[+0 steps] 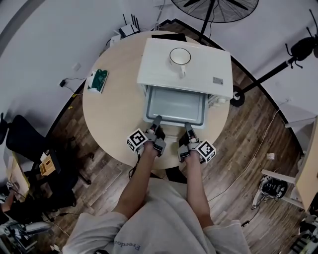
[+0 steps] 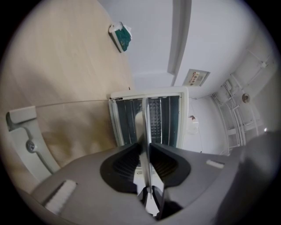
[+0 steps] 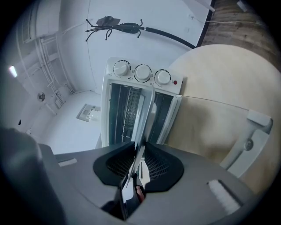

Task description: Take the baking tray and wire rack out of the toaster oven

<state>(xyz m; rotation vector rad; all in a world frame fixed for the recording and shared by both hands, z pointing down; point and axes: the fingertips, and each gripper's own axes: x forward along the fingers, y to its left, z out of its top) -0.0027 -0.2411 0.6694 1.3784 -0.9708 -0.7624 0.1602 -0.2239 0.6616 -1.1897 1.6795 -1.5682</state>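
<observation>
- The left tool (image 1: 157, 120) is clenched on the near rim of the baking tray (image 1: 174, 104). In the left gripper view its jaws (image 2: 145, 151) stand pressed together on that thin metal edge (image 2: 148, 127).
- The right tool (image 1: 189, 127) grips the same rim further right, and the right gripper view shows its pads (image 3: 141, 151) closed on the tray's edge (image 3: 147, 123).
- The tray sticks partly out of the front opening of the white toaster oven (image 1: 186, 67), its far end under the oven's top.
- The oven's glass door (image 3: 210, 127) hangs open, with its handle (image 3: 257, 118) at the outer end.
- Three knobs (image 3: 142, 73) sit in a row on the oven's front panel.
- A white cup (image 1: 180, 57) stands on top of the oven.
- The oven rests on a round, pale wooden worktop (image 1: 114, 114).
- A green and white pack (image 1: 98, 81) lies near the worktop's left edge, well apart from the oven.
- A fan (image 1: 213, 7) stands on the floor behind the worktop.
</observation>
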